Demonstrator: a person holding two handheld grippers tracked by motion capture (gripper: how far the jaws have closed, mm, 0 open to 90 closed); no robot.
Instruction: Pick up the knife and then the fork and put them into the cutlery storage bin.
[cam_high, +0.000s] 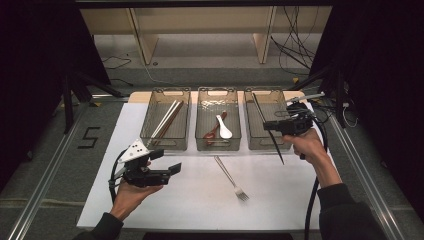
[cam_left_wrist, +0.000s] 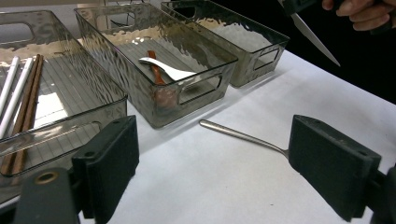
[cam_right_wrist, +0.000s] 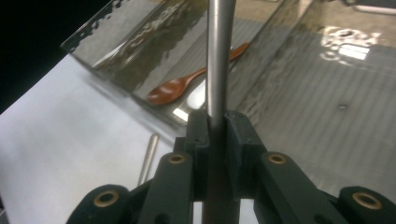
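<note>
Table (cam_high: 165, 205): white top, bears everything listed below.

Three clear bins, side by side along the far part of the table.
- Left bin (cam_high: 150, 115): holds chopsticks (cam_high: 167, 121), pale and brown, lying lengthwise.
- Middle bin (cam_high: 202, 145): holds a white spoon (cam_high: 224, 129) lying across a brown spoon (cam_high: 214, 131).
- Right bin (cam_high: 254, 142): the right gripper and the knife hang over its near right part.

Right gripper (cam_high: 271, 125): held in the right hand (cam_high: 309, 146), above the near end of the right bin. Jaws pressed together, pinching the knife; the right gripper view shows both pads clamped on the metal shaft.

Left gripper (cam_high: 169, 170): held in the left hand (cam_high: 131, 194) over the near left part of the table, in front of the left bin. Jaws spread wide, nothing between them; in the left gripper view bare table and the fork's handle lie past the gap.

Knife (cam_high: 267, 131): dark, long, slanted, off the table. Far end reaches over the right bin; near end points down past the bin's near wall, clear of the table.

Fork (cam_high: 231, 178): flat on the table, in front of the middle bin, tines toward the person. It lies between the two grippers, apart from both.
</note>
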